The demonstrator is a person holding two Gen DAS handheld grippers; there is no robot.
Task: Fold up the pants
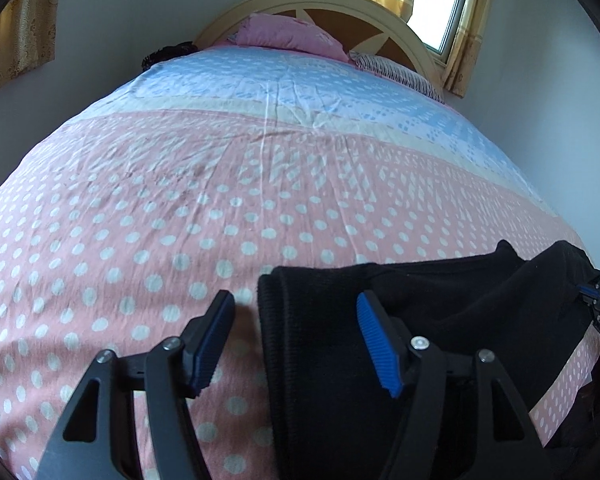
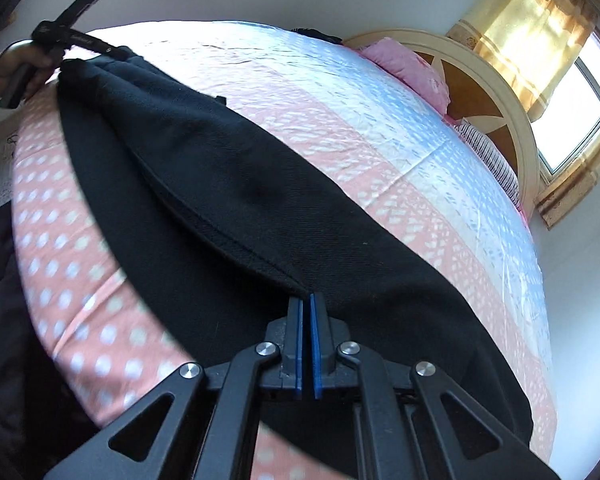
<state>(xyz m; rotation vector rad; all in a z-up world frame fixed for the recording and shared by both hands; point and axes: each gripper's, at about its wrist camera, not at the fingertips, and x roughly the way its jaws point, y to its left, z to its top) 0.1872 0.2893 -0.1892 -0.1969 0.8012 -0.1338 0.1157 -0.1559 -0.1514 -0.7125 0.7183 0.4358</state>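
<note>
Black pants [image 2: 260,200] on bed [image 2: 80,264], right gripper [image 2: 305,300] pinching seam

I see a bed [image 1: 260,184] covered by a sheet with pink polka-dot and pale blue bands. At its far end lie a pink pillow [image 1: 288,34] and a striped pillow [image 1: 400,74] against a cream arched headboard [image 1: 400,20]. Yellow curtains [image 2: 532,36] frame a bright window [image 2: 576,116].

Window [image 1: 440,4] daylight, fisheye warping, blurred near edges.
</note>
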